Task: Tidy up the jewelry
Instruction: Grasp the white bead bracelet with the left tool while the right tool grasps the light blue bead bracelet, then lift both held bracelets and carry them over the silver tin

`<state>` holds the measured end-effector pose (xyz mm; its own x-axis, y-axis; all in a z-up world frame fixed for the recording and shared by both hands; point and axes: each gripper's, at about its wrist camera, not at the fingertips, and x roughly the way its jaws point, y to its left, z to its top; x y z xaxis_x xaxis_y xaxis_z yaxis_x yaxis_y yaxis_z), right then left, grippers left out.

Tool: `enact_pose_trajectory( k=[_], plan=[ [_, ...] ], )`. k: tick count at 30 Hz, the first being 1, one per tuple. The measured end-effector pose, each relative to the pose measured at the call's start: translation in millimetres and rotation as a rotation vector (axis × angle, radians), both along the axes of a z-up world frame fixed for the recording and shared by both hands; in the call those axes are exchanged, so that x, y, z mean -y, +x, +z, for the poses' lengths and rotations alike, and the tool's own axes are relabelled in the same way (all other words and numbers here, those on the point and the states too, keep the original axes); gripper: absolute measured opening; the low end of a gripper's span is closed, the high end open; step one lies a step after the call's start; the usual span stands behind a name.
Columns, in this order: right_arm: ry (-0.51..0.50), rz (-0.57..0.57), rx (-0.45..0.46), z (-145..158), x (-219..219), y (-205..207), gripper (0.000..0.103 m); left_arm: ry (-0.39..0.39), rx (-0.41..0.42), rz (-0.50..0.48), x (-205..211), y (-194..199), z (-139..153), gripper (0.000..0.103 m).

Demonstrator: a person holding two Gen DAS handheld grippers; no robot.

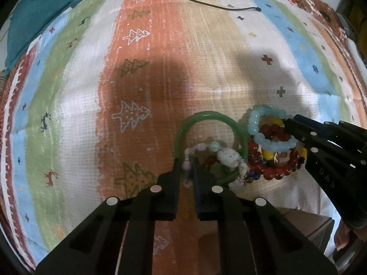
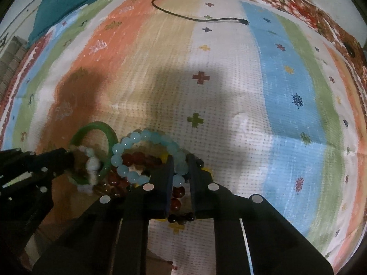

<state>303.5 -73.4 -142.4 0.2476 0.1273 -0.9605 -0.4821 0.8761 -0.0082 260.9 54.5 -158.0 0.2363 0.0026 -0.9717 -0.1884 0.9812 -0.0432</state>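
A pile of bracelets lies on the striped cloth. A green bangle rings a pale pink-and-white bead bracelet. My left gripper is shut on the pale bead bracelet at the bangle's near left side. To the right lie a light-blue bead bracelet and a dark-red bead bracelet. My right gripper is shut on the light-blue bead bracelet, with red beads between its fingers. The green bangle and my left gripper show at the left of the right wrist view.
The striped patterned cloth covers the whole surface. A black cable lies at the far side. A teal fabric sits at the far left corner. A brown box edge shows near the front.
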Motion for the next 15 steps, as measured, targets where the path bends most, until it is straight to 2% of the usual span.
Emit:
enact_pose_trajectory(
  k=[12,15],
  plan=[
    [0.053,0.006,0.038,23.4,5.2,-5.8,0.012,-0.001,0.056,0.004,-5.1,-9.6,24.4,0.010],
    [0.090,0.004,0.018,27.9,9.6,-7.4,0.012,-0.002,0.073,0.004,-5.8,-9.4,31.9,0.010]
  ],
)
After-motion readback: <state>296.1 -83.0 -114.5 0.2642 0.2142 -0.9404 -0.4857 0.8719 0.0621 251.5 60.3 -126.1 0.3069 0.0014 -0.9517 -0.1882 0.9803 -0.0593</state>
